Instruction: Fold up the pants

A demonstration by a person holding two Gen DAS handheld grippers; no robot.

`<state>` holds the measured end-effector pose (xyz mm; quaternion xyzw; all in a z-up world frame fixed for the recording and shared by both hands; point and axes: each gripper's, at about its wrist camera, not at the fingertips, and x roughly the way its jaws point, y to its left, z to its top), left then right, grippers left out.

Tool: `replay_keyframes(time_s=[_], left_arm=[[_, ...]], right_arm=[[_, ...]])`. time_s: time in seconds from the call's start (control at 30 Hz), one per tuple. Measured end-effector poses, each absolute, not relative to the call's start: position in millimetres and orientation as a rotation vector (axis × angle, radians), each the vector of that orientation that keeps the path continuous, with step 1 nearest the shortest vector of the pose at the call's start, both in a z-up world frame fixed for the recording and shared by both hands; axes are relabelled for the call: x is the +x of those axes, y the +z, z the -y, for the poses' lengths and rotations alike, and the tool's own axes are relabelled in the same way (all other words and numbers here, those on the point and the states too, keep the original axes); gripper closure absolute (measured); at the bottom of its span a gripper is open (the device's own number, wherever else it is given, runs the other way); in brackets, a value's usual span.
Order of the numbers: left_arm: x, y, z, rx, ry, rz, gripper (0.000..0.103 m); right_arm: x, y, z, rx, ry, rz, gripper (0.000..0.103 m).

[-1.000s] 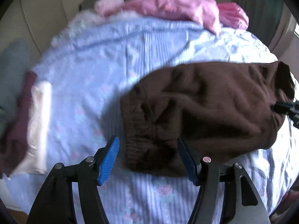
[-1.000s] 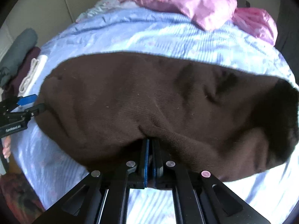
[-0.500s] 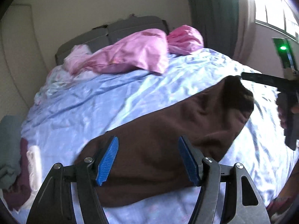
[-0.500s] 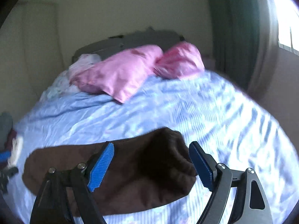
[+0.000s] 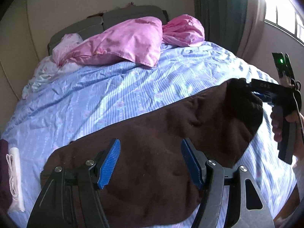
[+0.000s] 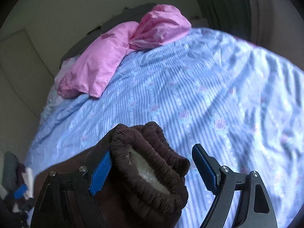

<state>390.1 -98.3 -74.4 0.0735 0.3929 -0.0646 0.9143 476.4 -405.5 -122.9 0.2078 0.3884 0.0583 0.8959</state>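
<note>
Pants (image 5: 152, 142): brown ribbed knit, bunched elastic waistband (image 6: 152, 161).

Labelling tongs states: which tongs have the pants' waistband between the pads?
Right tongs: the brown knit pants' ribbed waistband sits between their open pads. Left tongs hover over flat fabric.

We see pants (image 5: 155, 152): dark brown knit cloth, matt, fuzzy; ribbed elastic waistband (image 6: 152, 163). Bedsheet (image 5: 106, 95): thin striped cotton-like cloth, creased. Pillows (image 5: 129, 39): pink cloth, slight sheen. Left tongs (image 5: 150, 163): matt black plastic arms, ridged blue pads (image 5: 109, 163), shiny metal screws.
</note>
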Motion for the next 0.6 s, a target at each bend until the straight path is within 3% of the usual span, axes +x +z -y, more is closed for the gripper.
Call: replay_keyframes(time_s=[0.3, 0.6], left_arm=[[399, -97, 116, 0.189, -0.134, -0.835, 0.037], [405, -98, 96, 0.100, -0.111, -0.864, 0.037]], right_arm=[[502, -157, 418, 0.432, 0.016, -0.882, 0.020], [522, -157, 400, 0.252, -0.074, -0.890, 0.020]])
